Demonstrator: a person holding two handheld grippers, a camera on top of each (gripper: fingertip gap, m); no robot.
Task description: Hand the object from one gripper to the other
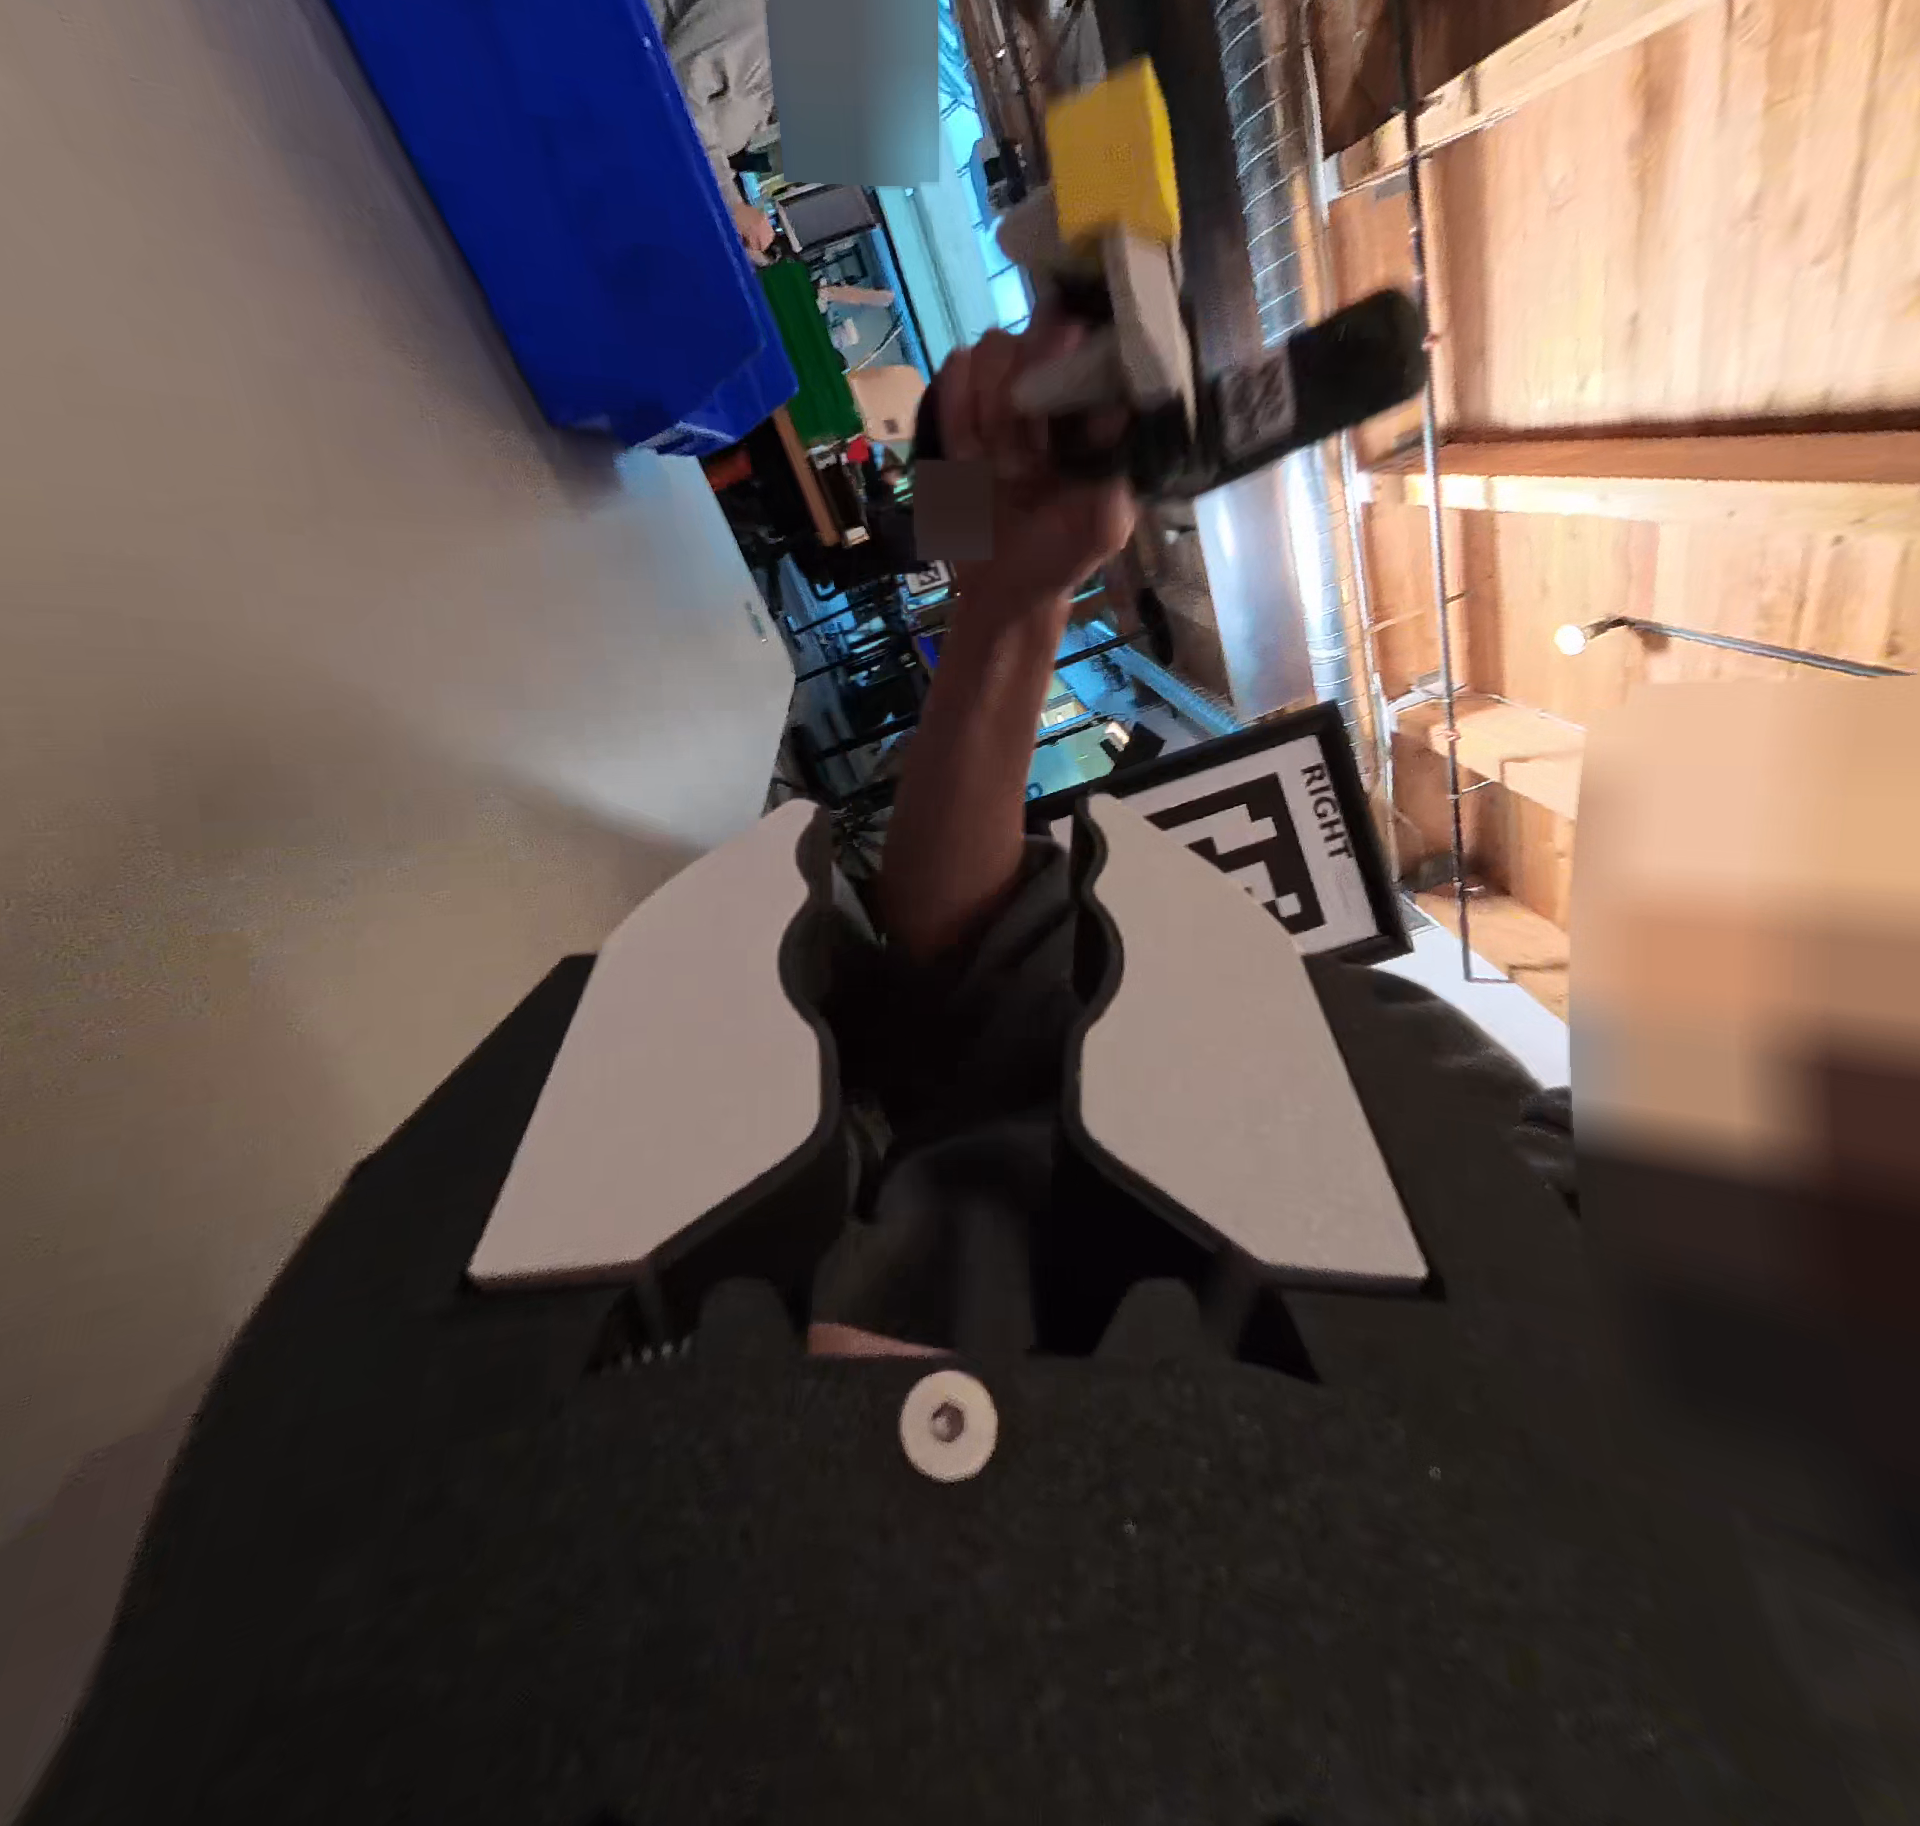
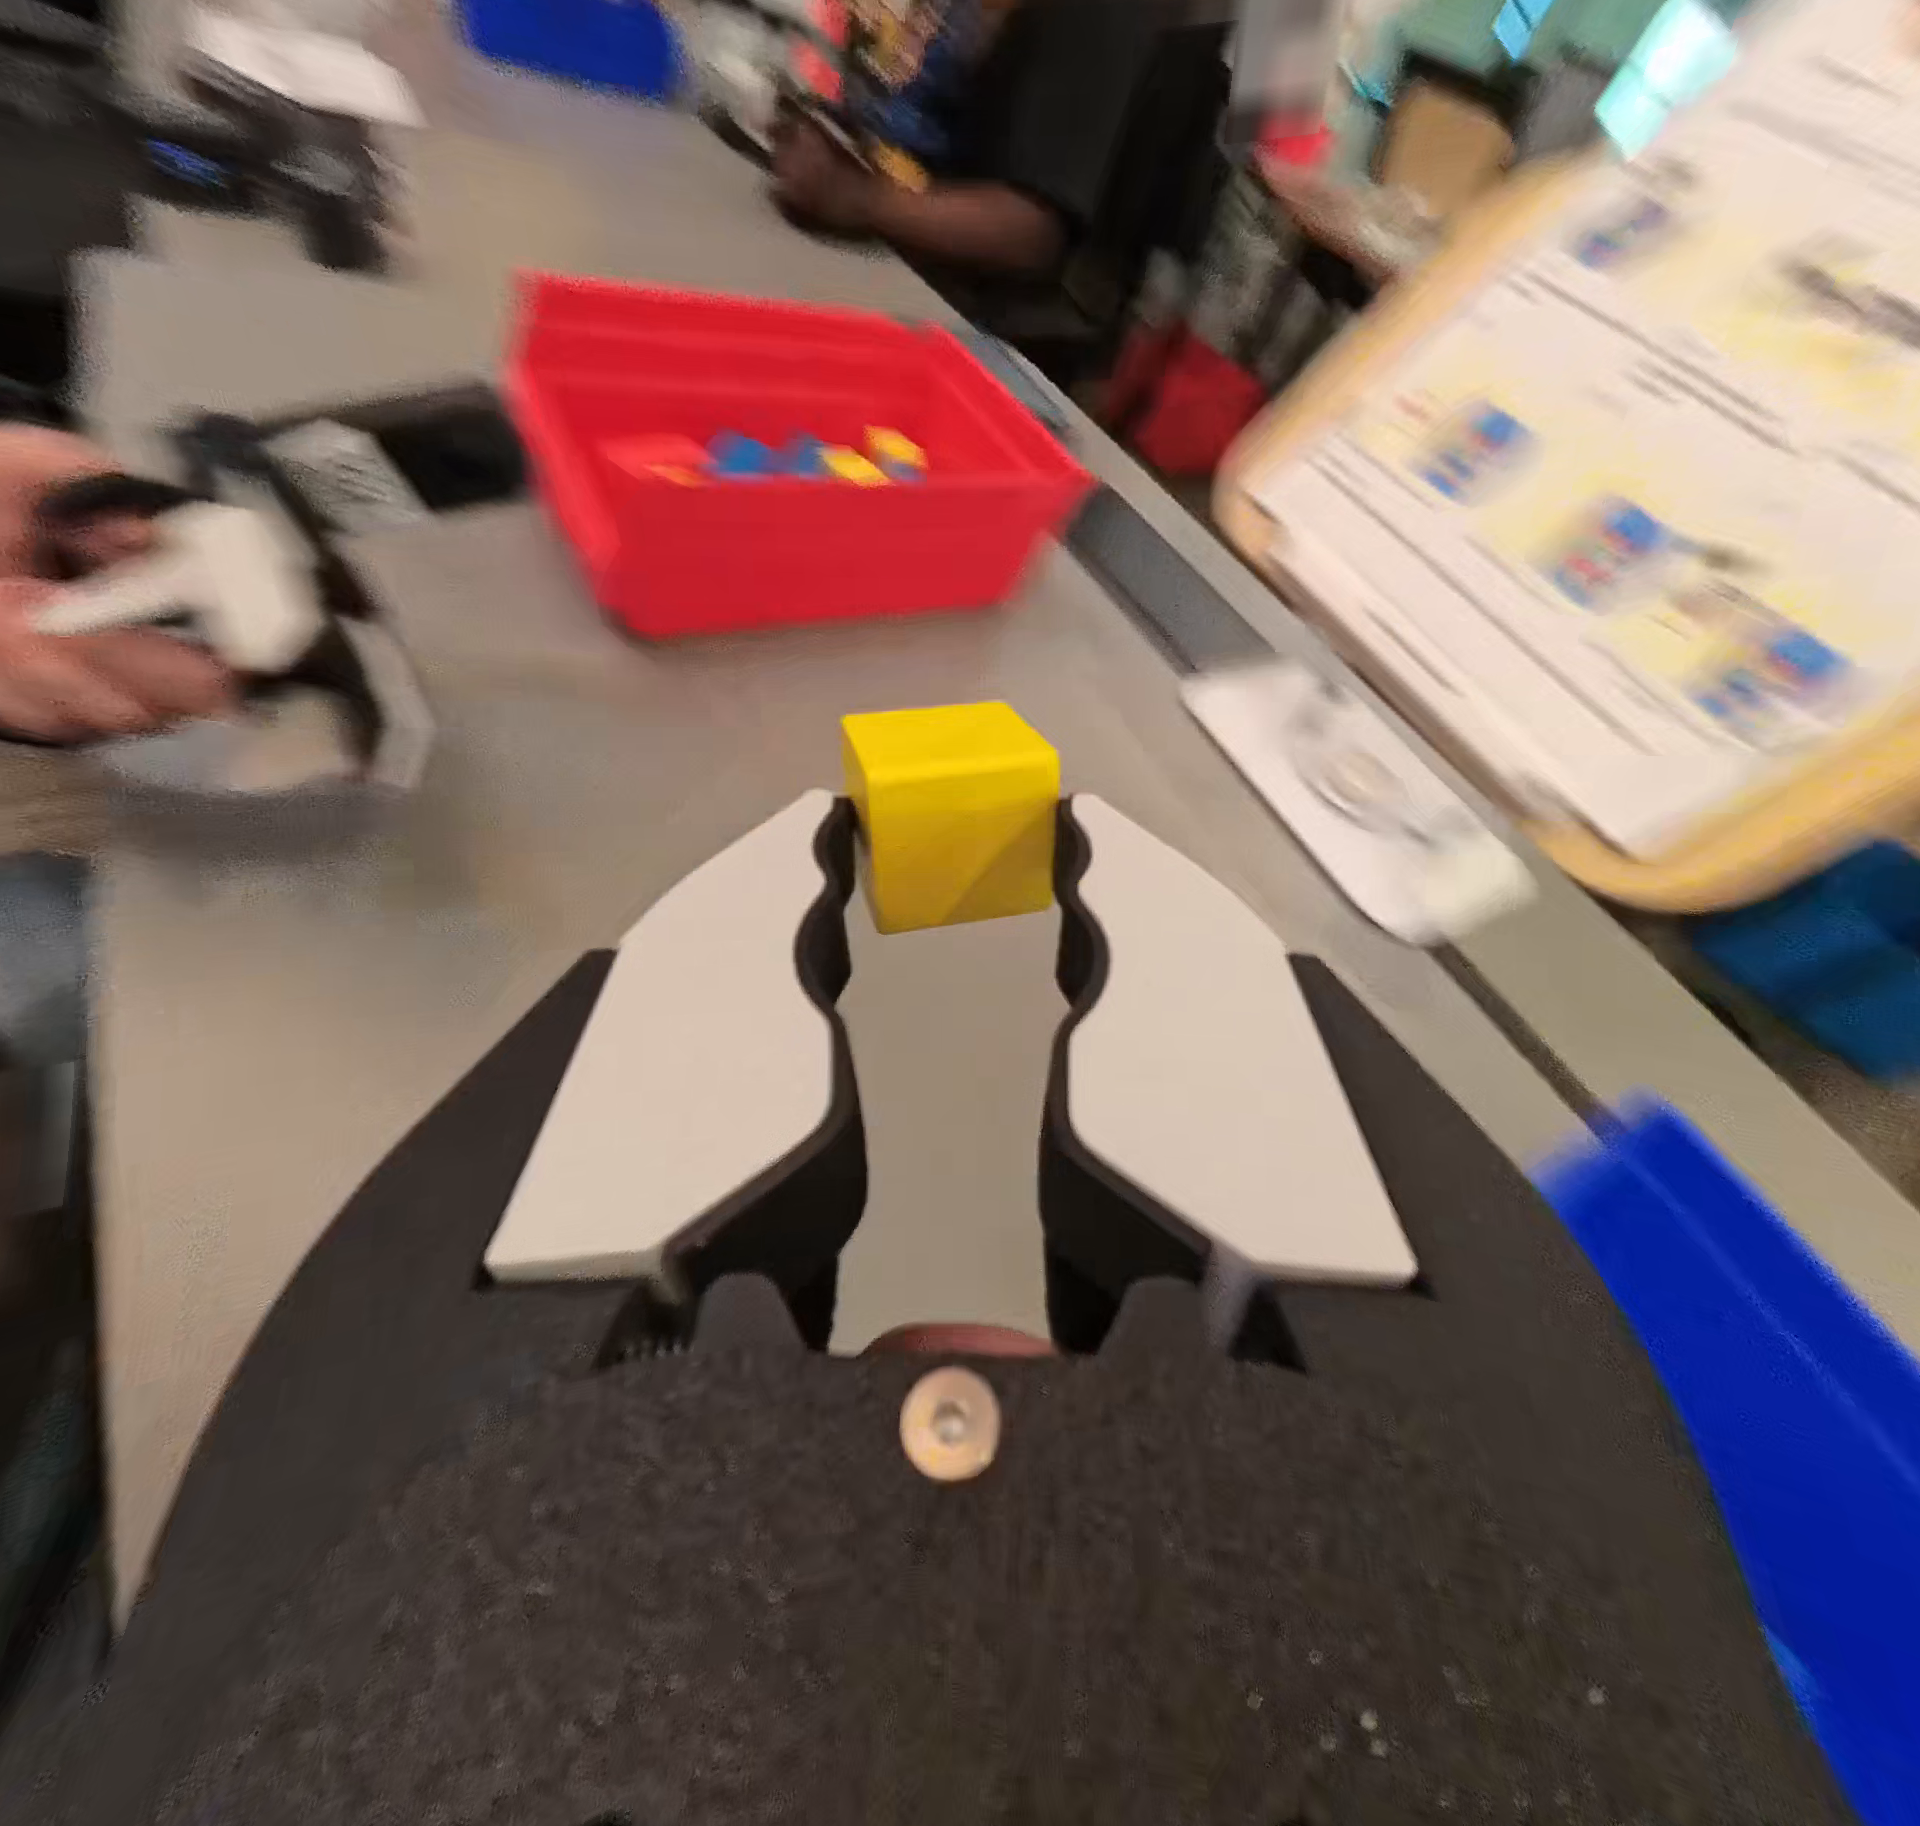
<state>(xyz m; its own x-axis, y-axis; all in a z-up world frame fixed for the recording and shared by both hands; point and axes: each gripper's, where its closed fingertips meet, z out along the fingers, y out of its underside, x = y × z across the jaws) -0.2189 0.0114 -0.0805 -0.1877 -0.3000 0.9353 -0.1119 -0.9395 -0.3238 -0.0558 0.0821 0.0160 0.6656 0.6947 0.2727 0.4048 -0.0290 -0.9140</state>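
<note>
The yellow cube is pinched at the fingertips of the right gripper, jaws closed onto its two sides, carried above the counter. The left gripper is seen parted and empty, well apart from the cube. Transfer judged not yet begun; next, the open left gripper must be brought around the cube's free faces before release.

Red bin of coloured blocks
</note>
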